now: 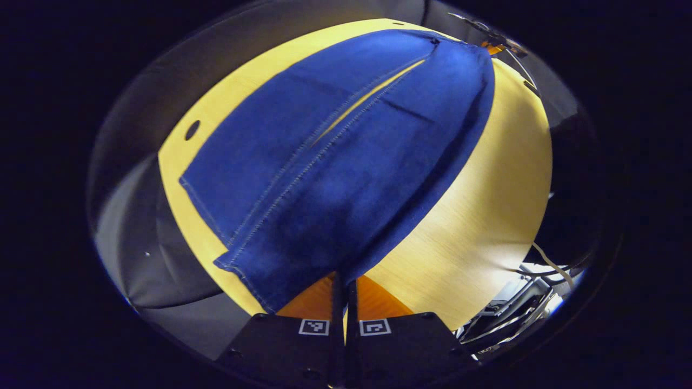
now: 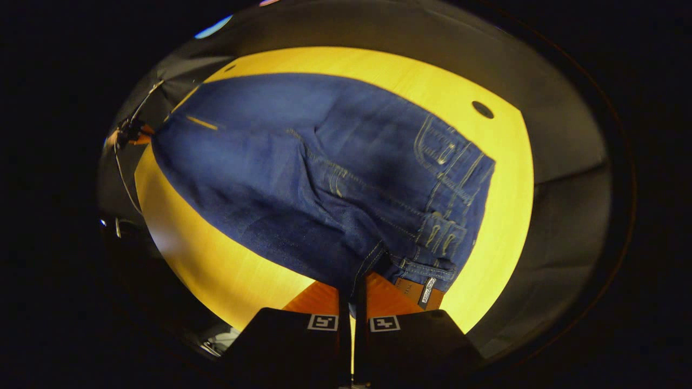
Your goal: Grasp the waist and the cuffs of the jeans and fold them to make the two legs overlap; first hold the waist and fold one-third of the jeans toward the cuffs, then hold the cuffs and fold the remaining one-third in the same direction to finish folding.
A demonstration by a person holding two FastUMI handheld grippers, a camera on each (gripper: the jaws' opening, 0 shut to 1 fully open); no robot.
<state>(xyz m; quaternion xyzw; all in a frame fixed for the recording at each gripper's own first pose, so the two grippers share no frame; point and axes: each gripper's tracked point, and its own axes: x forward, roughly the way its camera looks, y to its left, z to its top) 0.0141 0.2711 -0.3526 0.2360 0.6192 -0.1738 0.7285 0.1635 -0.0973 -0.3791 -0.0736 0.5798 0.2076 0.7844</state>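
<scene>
1. My left gripper (image 1: 344, 283) had its jaws pinched on a cuff edge of the jeans (image 1: 346, 156).
2. My right gripper (image 2: 352, 294) had its jaws clamped on the waist, beside the leather patch (image 2: 419, 292).
3. Jeans lay spread across the yellow bench (image 1: 486, 216), legs side by side.

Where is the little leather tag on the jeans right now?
In the right gripper view, the leather tag sits on the waist of the jeans, low and just right of the right hand-held gripper pinching the denim.
</scene>
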